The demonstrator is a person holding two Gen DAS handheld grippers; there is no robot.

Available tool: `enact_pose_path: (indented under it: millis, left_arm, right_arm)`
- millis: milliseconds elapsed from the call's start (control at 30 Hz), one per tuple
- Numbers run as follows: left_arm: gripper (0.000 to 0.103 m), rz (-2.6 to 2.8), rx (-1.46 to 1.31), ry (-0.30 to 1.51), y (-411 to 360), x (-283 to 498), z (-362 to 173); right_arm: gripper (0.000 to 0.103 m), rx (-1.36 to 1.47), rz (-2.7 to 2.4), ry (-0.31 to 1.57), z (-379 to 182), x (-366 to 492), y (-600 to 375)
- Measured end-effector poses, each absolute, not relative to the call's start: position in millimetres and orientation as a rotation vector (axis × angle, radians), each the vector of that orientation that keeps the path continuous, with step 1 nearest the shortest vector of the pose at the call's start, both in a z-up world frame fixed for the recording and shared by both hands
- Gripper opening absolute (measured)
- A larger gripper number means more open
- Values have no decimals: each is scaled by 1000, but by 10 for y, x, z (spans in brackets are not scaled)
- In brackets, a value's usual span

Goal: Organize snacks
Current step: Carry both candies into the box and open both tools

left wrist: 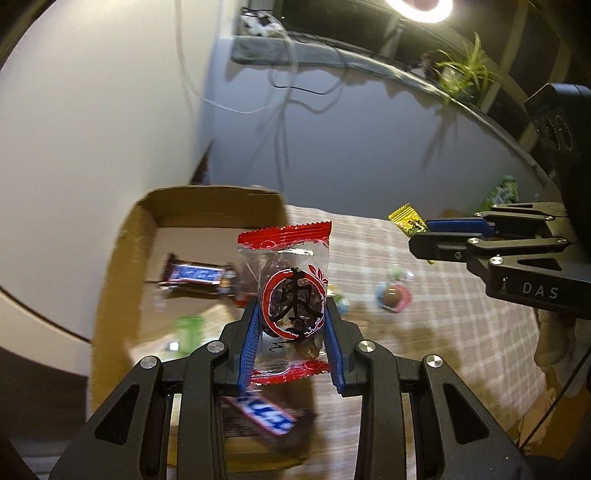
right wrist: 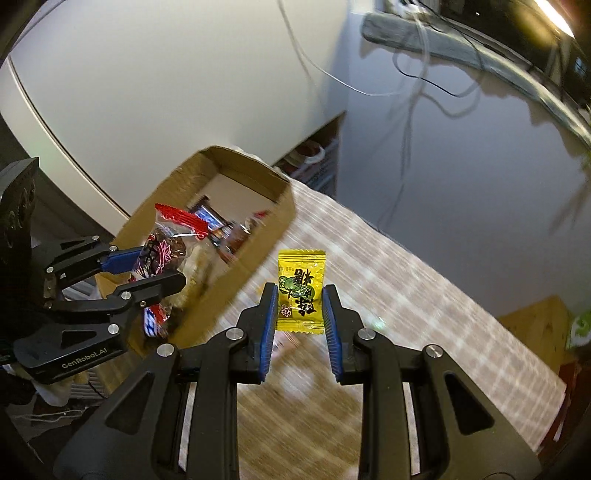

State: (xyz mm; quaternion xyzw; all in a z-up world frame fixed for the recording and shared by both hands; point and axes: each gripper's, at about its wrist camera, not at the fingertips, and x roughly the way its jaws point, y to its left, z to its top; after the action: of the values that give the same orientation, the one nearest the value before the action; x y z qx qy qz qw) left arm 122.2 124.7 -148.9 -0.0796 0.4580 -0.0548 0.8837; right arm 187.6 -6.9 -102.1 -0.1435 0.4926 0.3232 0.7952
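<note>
My left gripper (left wrist: 291,314) is shut on a clear snack packet with red ends (left wrist: 286,288), held upright above the cardboard box (left wrist: 122,258). In the right wrist view the same left gripper (right wrist: 162,264) and red packet (right wrist: 168,240) hang over the box's near wall (right wrist: 240,273). My right gripper (right wrist: 300,295) is shut on a small yellow candy packet (right wrist: 301,291), lifted over the checked cloth (right wrist: 406,295). From the left wrist view the right gripper (left wrist: 423,234) and yellow packet (left wrist: 406,221) appear at the right. Two Snickers bars (left wrist: 195,275) (left wrist: 266,417) and a green sweet (left wrist: 188,328) lie in the box.
Loose wrapped sweets, one round with a pink and blue wrapper (left wrist: 393,297), lie on the cloth. A green packet (left wrist: 502,192) sits at the far right edge. Behind are a white round table edge (right wrist: 74,155), cables (right wrist: 406,92), a plant (left wrist: 465,70) and a ring light (left wrist: 421,9).
</note>
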Motion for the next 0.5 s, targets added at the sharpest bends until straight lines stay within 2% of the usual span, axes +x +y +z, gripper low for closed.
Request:
enact_pose_path:
  millis: [500]
  left_arm:
    - [31, -5, -217, 987, 1836, 1249, -1662]
  right_arm:
    - [25, -371, 769, 1077, -1224, 2195, 881]
